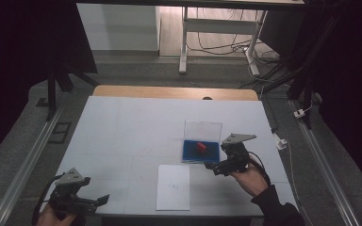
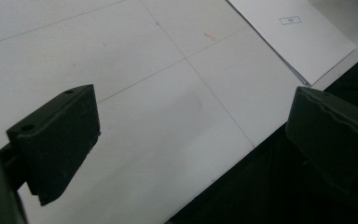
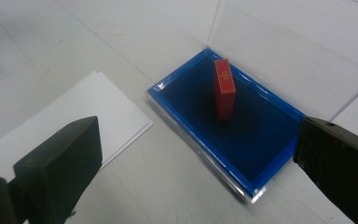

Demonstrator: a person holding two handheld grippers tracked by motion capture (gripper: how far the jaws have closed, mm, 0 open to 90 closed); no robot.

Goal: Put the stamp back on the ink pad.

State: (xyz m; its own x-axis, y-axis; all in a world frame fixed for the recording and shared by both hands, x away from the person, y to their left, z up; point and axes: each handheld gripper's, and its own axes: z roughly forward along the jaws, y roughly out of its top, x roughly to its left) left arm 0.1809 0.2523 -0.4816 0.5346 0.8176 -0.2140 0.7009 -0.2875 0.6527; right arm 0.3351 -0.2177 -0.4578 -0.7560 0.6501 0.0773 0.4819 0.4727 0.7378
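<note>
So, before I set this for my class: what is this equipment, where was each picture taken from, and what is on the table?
A person holds a two-jaw tool in each hand. The high view looks down on the white table. The left hand-held gripper hangs open over bare table near the front edge. The right hand-held gripper is open and holds nothing. Each gripper view looks along its own black jaws. A blue tray with a clear raised lid holds a red block standing on end. A white sheet lies beside it.
</note>
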